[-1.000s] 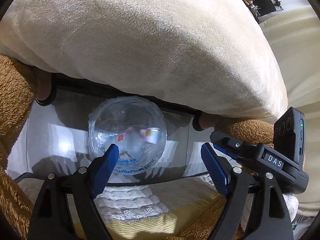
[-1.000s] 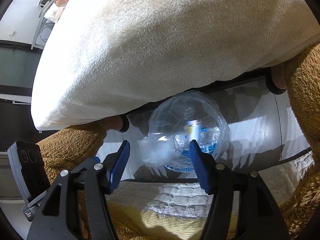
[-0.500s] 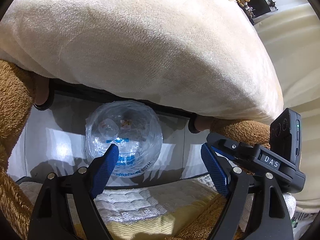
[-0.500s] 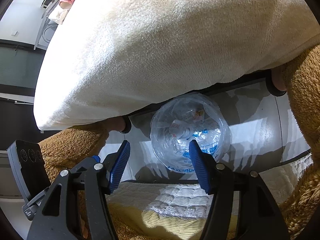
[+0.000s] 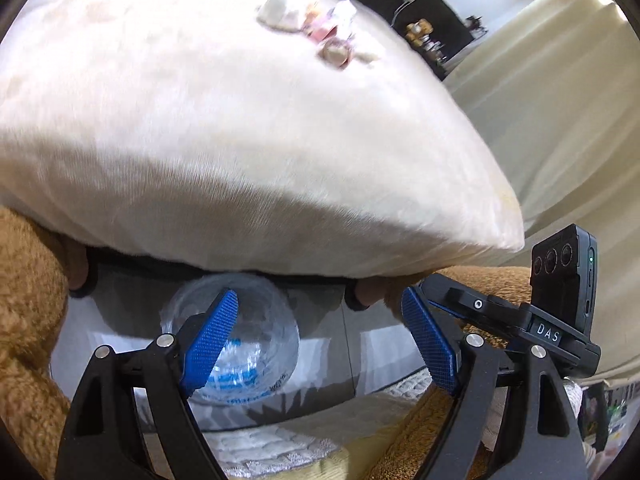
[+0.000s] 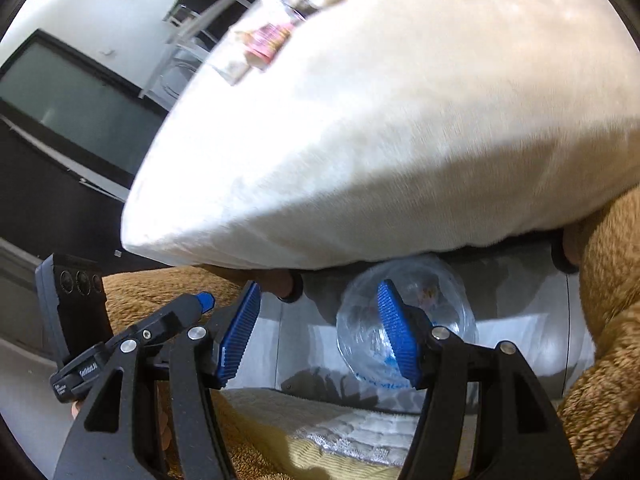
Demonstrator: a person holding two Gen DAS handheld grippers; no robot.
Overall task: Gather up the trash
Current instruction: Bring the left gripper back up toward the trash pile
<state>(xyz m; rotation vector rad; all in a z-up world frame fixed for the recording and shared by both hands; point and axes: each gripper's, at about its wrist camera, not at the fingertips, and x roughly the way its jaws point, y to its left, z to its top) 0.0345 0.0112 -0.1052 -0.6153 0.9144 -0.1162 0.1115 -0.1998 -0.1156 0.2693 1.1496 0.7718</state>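
A clear plastic bag (image 5: 256, 344) with blue print stands open-mouthed on the grey floor below a cream plush cushion (image 5: 224, 128); it also shows in the right wrist view (image 6: 440, 312). Several small wrappers and crumpled bits (image 5: 324, 36) lie on top of the cushion, and show in the right wrist view (image 6: 268, 40). My left gripper (image 5: 316, 344) is open and empty, its left finger in front of the bag. My right gripper (image 6: 316, 332) is open and empty, its right finger in front of the bag.
Brown furry fabric (image 5: 28, 304) flanks the bag on both sides (image 6: 608, 320). A yellow quilted cloth (image 6: 320, 432) lies in front. A dark TV screen (image 6: 76, 96) and cabinet stand at left; cream curtains (image 5: 552, 112) hang at right.
Both grippers have risen and tilted up. The cushion top with its litter has come into view. The bag now sits lower in view, behind the fingers.
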